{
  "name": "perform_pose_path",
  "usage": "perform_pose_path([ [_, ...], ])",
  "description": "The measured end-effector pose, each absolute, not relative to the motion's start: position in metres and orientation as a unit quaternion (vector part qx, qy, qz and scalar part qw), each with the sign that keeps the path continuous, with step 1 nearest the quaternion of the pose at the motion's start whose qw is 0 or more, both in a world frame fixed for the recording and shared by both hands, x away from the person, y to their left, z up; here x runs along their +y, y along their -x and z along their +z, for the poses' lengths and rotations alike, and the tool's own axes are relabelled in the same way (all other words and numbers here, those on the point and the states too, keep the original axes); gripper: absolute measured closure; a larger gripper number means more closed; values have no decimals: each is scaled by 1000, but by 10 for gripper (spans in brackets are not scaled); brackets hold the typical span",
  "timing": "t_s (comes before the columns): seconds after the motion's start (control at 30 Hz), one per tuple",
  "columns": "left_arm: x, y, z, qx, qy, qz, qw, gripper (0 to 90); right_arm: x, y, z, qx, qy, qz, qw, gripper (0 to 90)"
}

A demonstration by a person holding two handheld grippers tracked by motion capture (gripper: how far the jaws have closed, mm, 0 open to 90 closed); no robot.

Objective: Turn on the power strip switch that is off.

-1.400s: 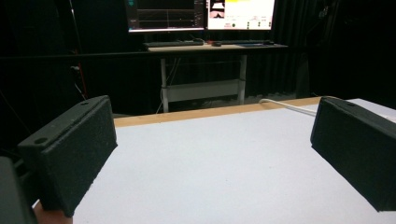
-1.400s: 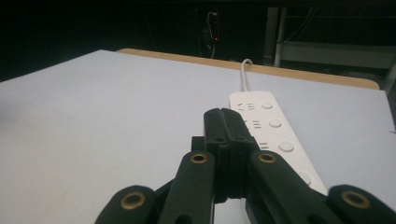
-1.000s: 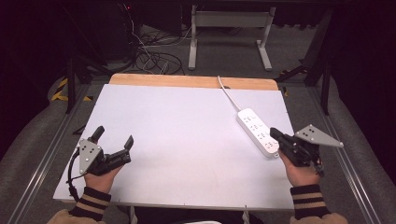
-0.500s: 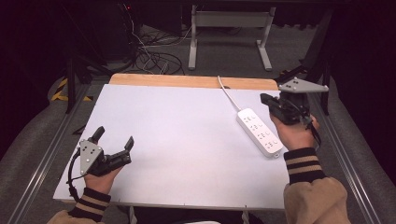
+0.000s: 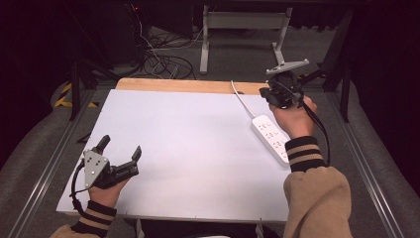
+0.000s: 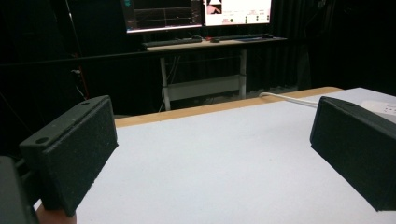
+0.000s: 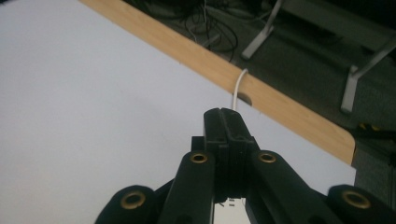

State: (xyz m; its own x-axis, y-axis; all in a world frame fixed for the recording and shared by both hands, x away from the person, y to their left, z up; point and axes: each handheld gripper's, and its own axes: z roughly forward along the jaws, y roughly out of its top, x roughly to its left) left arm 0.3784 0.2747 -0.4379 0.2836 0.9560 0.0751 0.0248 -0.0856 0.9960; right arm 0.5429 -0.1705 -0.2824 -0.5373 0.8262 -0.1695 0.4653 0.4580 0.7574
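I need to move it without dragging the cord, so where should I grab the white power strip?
Grip the power strip across its narrow width, near the middle of its long body, coming straight down from above. It lies flat and slanted on the table, so both long sides are free; its cord leaves the far end.

White tabletop lies bare across its left and middle — free passage there — while the power strip and its cord (running off the far wooden edge) block the right side.
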Motion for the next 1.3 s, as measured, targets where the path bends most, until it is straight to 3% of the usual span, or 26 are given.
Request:
perform_pose_path([
  [0.13,275,-379,-439,415,-595,433,534,14,-167,-567,-314,832,-411,284,240,900],
  [0.53,278,-378,-439,423,-592,430,535,15,-197,-604,-400,826,-481,202,212,900],
  [0.77,277,-379,-439,425,-593,428,534,16,-204,-607,-422,818,-496,190,219,900],
  [1.3,278,-378,-439,426,-596,426,531,23,-207,-610,-436,816,-489,198,237,900],
])
